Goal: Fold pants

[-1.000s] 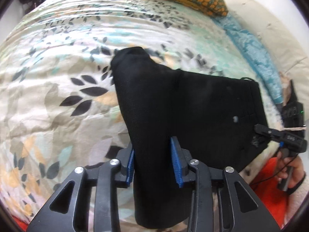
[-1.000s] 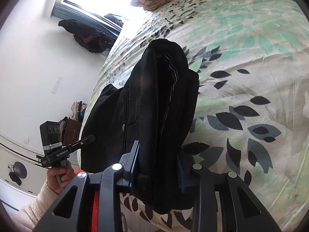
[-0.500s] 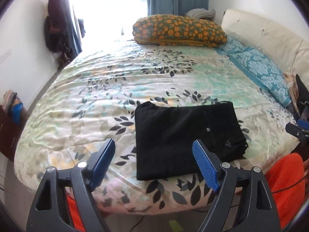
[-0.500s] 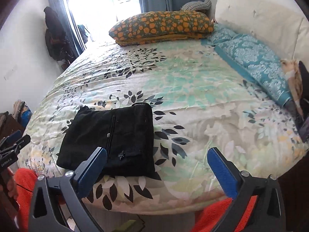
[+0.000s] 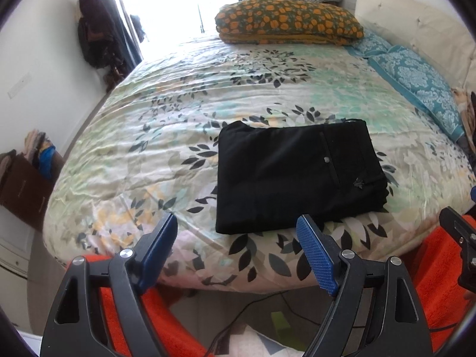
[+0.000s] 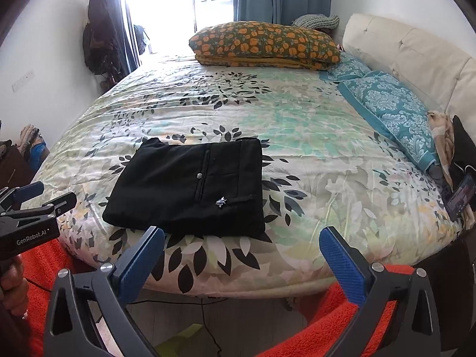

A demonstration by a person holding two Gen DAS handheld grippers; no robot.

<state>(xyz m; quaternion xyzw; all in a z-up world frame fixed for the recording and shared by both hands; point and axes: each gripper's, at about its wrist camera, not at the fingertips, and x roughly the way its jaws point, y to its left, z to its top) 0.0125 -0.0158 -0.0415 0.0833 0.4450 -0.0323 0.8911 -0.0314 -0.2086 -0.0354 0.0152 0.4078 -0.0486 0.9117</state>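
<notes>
The black pants [image 5: 297, 175] lie folded into a flat rectangle on the floral bedspread [image 5: 184, 113] near the bed's front edge; they also show in the right wrist view [image 6: 190, 190]. My left gripper [image 5: 238, 238] is open and empty, held back off the front edge of the bed, below the pants. My right gripper [image 6: 241, 247] is open and empty, also back off the bed's edge, just right of the pants. The left gripper also shows at the left of the right wrist view [image 6: 38, 199].
An orange-patterned pillow [image 6: 264, 44] lies at the far end of the bed. Teal pillows [image 6: 389, 110] and a cream headboard [image 6: 410, 56] line the right side. A phone [image 6: 461, 193] lies at the right edge. Orange fabric [image 6: 321, 327] and a cable [image 5: 253, 309] are below.
Both grippers were shut on the pants a second ago. They have let go, opened wide and pulled back off the bed. The pants now lie flat and folded.
</notes>
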